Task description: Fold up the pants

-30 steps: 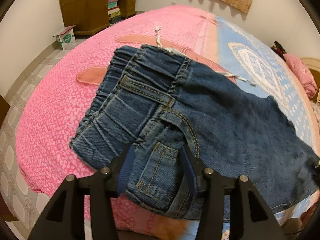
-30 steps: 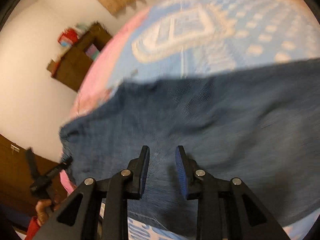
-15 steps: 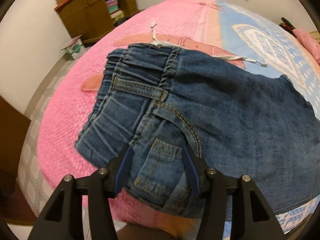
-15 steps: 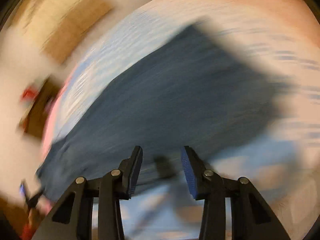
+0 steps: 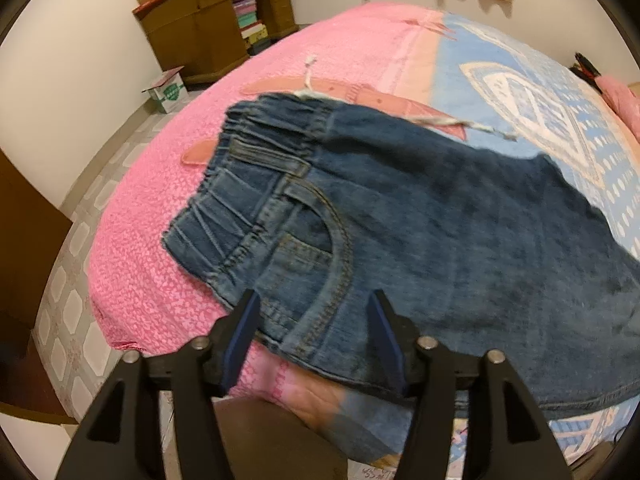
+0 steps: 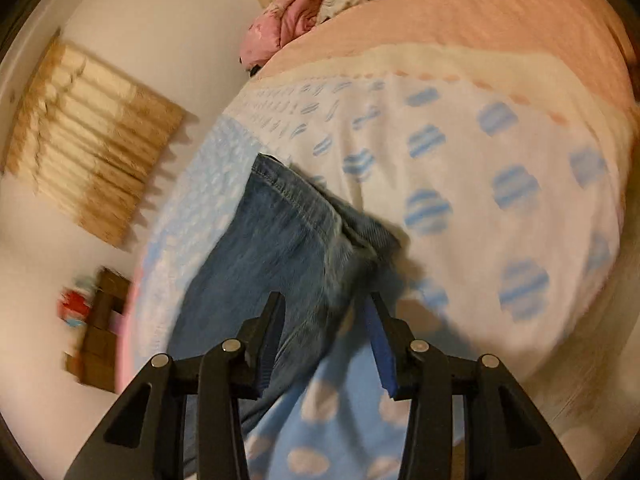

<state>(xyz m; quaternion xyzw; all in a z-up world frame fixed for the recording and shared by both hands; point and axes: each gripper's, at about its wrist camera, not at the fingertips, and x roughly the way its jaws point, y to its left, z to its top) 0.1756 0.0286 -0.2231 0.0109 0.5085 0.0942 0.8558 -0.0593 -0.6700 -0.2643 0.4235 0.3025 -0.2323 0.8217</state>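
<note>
Blue denim pants (image 5: 420, 216) lie flat on the bed, elastic waistband at the left, legs running right. My left gripper (image 5: 314, 312) is open, its jaws either side of the pocket corner at the near waist edge, the denim lying flat between them. In the right wrist view the leg hem end of the pants (image 6: 288, 236) lies on the blue and white bedspread. My right gripper (image 6: 324, 320) is open just above the leg's near edge, holding nothing.
The bed has a pink cover (image 5: 200, 184) at left and a blue and white patterned one (image 6: 460, 200) at right. A wooden cabinet (image 5: 212, 28) and a small box (image 5: 166, 90) stand on the tiled floor. A pink pillow (image 6: 284, 32) lies at the bed's head.
My left gripper opened wider and let go of the waist corner, which dropped flat onto the bed. My right gripper opened and swung fast to the leg hem end.
</note>
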